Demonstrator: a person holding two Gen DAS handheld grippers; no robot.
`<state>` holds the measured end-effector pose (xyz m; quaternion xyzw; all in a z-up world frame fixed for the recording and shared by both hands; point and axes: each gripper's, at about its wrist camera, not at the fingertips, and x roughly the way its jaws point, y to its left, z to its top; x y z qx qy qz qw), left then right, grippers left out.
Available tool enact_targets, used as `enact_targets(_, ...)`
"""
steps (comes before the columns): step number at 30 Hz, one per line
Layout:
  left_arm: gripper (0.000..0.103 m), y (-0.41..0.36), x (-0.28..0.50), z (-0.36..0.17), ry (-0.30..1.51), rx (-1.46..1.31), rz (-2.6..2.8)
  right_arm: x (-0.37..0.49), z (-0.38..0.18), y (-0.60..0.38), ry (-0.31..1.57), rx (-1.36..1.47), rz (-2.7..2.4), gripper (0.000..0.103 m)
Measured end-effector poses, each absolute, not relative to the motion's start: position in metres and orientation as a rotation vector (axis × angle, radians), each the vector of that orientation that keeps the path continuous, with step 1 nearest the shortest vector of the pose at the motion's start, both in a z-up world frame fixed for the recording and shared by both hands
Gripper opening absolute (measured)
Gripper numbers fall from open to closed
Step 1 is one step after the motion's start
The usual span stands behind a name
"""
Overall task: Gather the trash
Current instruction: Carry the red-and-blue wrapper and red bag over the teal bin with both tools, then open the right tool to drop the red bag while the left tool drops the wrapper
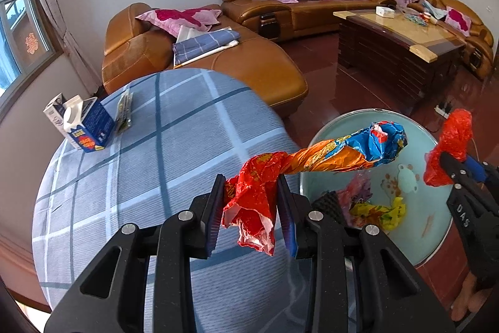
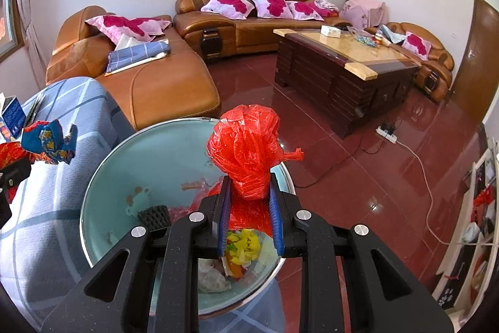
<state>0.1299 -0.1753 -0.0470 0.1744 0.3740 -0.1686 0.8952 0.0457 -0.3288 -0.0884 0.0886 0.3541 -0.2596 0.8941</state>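
My left gripper (image 1: 251, 186) is shut on a long crumpled red, orange and blue wrapper (image 1: 315, 159) whose far end hangs over the pale green basin (image 1: 436, 227); the wrapper also shows in the right wrist view (image 2: 50, 142). My right gripper (image 2: 249, 188) is shut on a bunched red plastic bag (image 2: 244, 147) and holds it above the basin (image 2: 103, 177). The right gripper with the red bag (image 1: 452, 139) also shows in the left wrist view at the basin's right side. Yellow and pink scraps (image 1: 380, 209) and a black foam piece (image 2: 154, 217) lie in the basin.
The table has a blue checked cloth (image 1: 149, 152). A blue and white carton (image 1: 82, 124) and a flat wrapper (image 1: 124, 111) lie at its far left. Brown sofas (image 1: 199, 61), a wooden coffee table (image 2: 346, 64), a red tiled floor and a power strip (image 2: 386, 133) lie beyond.
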Motion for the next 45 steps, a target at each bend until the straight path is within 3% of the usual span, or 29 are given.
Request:
enact_targets(10, 0.033, -0.195, 0.136, -0.059, 0.8, 0.382, -0.342, 0.06, -0.109, -0.337, 0.786, 0.18, -0.535, 0.023)
enact_targets(16, 0.033, -0.2, 0.141, -0.064, 0.817, 0.383, -0.336, 0.069, -0.117, -0.333, 0.817, 0.152, -0.497, 0.03)
enact_targets(23, 0.033, -0.201, 0.144, -0.065, 0.827, 0.384, -0.334, 0.066, -0.114, -0.337, 0.799, 0.183, -0.478, 0.04)
enact_targets(32, 0.034, -0.201, 0.144, -0.065, 0.827, 0.384, -0.331, 0.059, -0.102, -0.339, 0.748, 0.204, -0.477, 0.067)
enact_targets(45, 0.034, -0.217, 0.135, -0.065, 0.813, 0.405, -0.358, 0.023, -0.075, -0.361, 0.634, 0.311, -0.642, 0.067)
